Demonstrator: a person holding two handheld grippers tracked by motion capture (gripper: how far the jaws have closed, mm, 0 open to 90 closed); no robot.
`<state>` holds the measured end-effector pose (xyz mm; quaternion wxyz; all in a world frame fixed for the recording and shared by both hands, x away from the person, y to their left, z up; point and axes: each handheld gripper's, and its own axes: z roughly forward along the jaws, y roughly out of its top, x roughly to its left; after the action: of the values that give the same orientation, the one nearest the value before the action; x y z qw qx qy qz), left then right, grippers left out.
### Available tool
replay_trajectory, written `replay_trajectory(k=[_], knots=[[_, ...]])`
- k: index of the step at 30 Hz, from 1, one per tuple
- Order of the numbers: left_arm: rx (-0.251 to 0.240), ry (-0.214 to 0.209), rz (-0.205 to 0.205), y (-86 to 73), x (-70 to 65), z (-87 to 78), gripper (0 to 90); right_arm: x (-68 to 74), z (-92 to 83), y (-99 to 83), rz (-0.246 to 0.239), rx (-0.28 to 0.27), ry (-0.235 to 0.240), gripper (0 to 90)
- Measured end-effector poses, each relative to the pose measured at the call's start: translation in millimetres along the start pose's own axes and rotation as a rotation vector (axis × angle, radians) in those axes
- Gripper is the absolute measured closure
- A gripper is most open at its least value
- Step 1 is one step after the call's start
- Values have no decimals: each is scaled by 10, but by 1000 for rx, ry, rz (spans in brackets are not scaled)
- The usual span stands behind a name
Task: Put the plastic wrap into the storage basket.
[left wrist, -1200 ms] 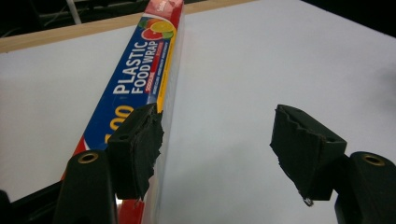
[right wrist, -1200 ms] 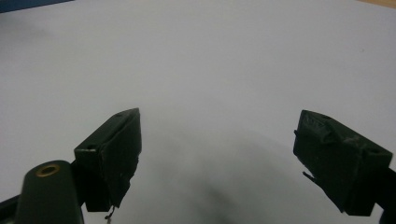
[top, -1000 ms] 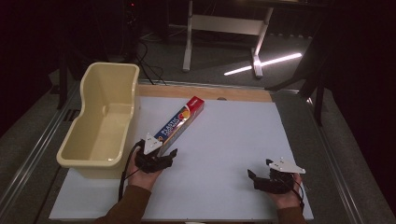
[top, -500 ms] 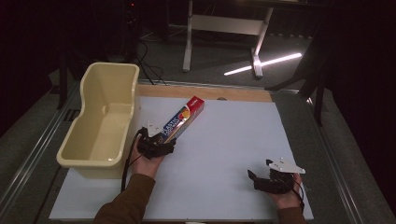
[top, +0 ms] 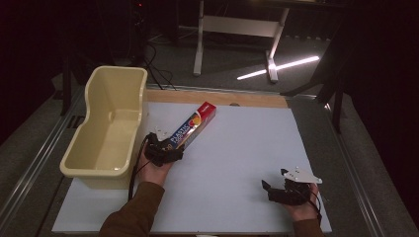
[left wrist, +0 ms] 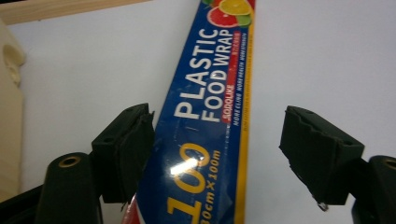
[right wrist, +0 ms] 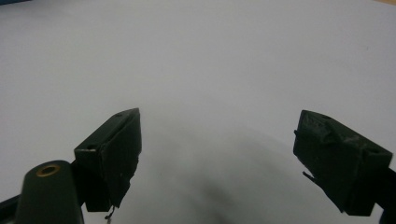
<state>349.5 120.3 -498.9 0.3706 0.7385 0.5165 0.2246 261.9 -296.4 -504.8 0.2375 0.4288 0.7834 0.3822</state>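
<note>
Across white table (top: 237,163), left gripper (left wrist: 217,140) (jaws apart) has reached wrap box (left wrist: 210,121).

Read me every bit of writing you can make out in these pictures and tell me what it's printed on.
"PLASTIC FOOD WRAP": white letters on the long blue cardboard box between the left gripper's open jaws.
"100": large yellow number, same box.
"30cm x 100m": yellow, under it, partly cut off.
Small red and white lines beside "FOOD WRAP": too blurred to read.

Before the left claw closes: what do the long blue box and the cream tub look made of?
Long blue plastic food wrap box: probably glossy printed cardboard; a glare spot shows on its flat printed face. Cream rectangular tub: looks like moulded plastic with a smooth, slightly shiny finish, rounded rim and corners.
</note>
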Motion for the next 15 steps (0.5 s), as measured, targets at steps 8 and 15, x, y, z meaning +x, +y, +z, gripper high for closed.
replay_trajectory(k=[8,15], knots=[[57,6,16,-2,11,62,225,6,9,-3,-1,6,2,152],[82,18,9,3,50,62,342,13,17,0,-8,12,5,152]])
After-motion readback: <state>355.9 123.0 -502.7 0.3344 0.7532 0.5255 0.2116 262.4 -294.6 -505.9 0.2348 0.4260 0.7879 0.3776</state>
